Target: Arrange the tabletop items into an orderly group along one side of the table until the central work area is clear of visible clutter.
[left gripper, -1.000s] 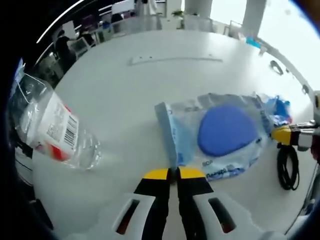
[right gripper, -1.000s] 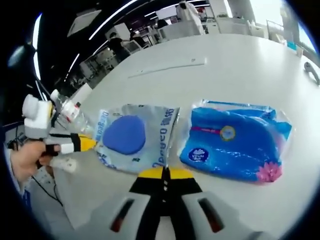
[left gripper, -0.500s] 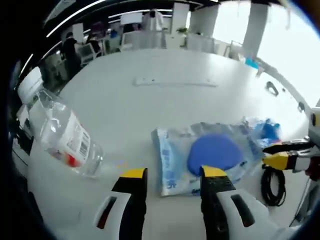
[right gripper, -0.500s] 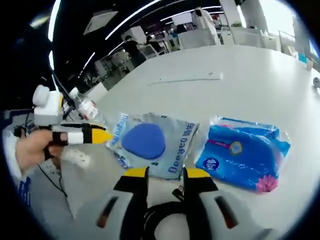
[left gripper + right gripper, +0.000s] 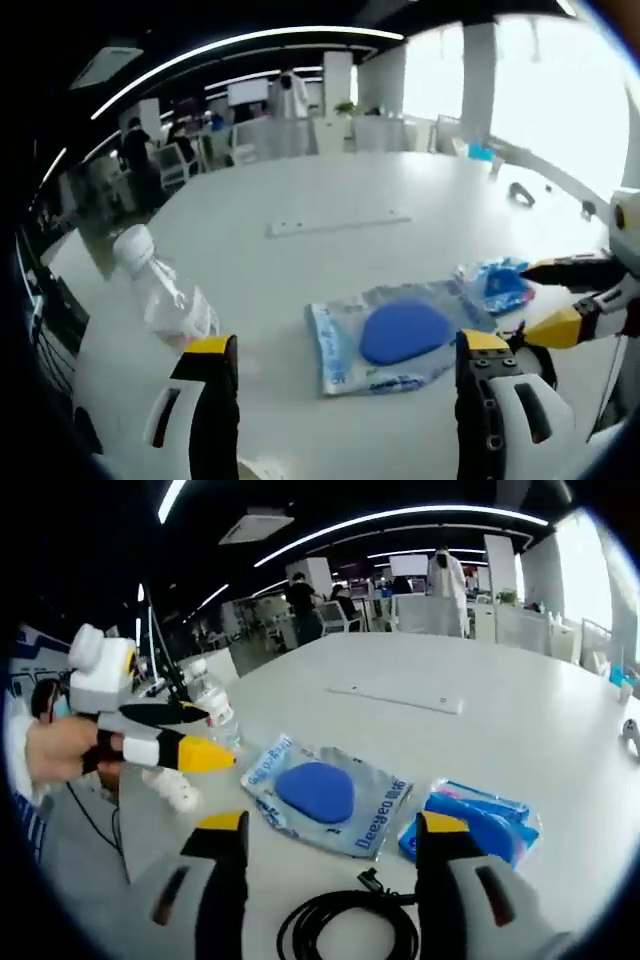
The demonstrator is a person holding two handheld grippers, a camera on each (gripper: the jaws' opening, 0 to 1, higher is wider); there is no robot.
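Left gripper view: your left gripper hangs wide open above the pouch, bottle left of it. Your right gripper is spread too, cable nearer than the pouch, likely between grabs.

Table is smooth matt white. The wipes pouch is thin crinkly plastic film, kinda shiny, with a matt blue lid; the blue tissue pack is glossy film too. Bottle is clear plastic, cable looks like matt black rubber.
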